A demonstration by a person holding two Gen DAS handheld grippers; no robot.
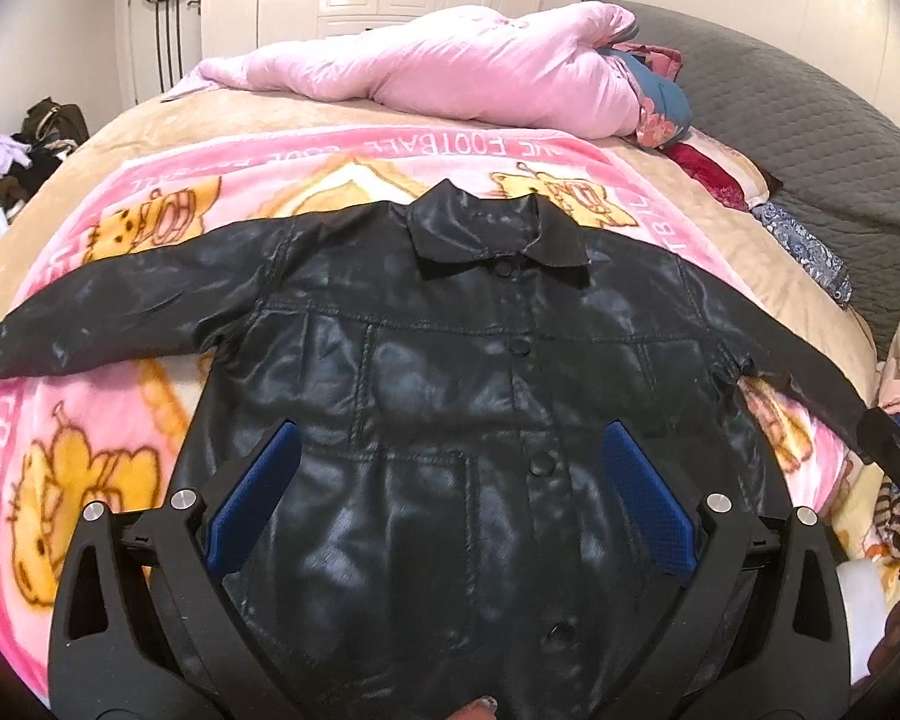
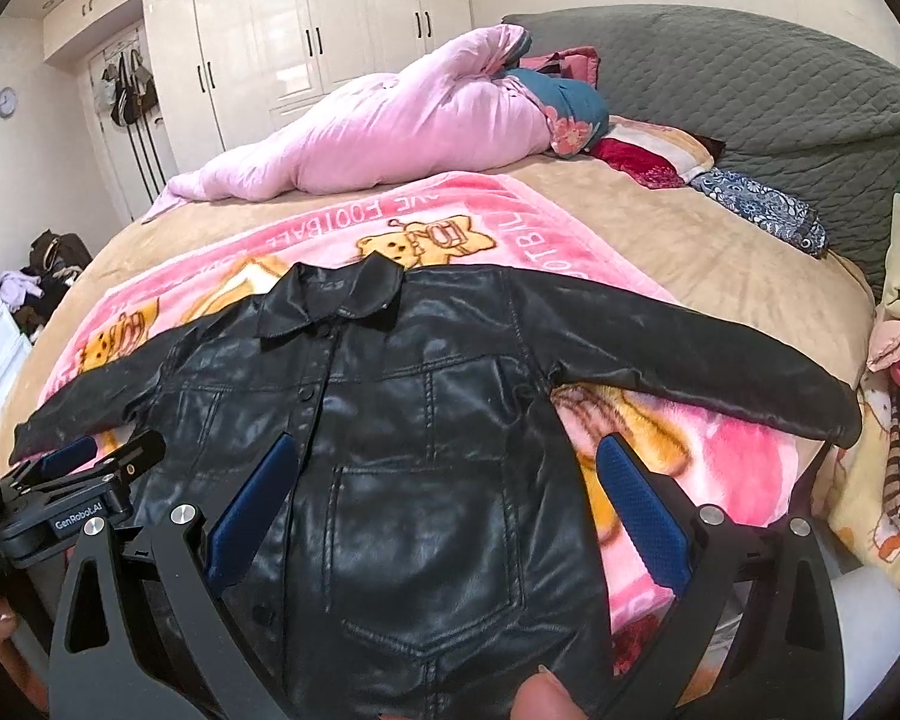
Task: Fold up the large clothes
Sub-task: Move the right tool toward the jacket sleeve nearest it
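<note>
Lies flat, front up and buttoned, on the pink blanket [image 1: 78, 360] covering the bed [image 2: 720, 264]: black leather jacket [image 1: 426, 396], collar toward the pink duvet [image 1: 450, 72], sleeves spread sideways. Hover released above its hem: left claw [image 1: 450, 498], right claw [image 2: 447, 510].

My right gripper [image 2: 447, 501] fingers [image 2: 645, 501] spread wide above black leather jacket [image 2: 426, 432], laid flat, buttoned, sleeves out, on pink blanket [image 2: 720, 468]; left gripper [image 2: 84, 468] nearby.

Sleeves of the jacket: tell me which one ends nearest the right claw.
The jacket's right-hand sleeve; its cuff ends near the right claw, the other by the left claw.
</note>
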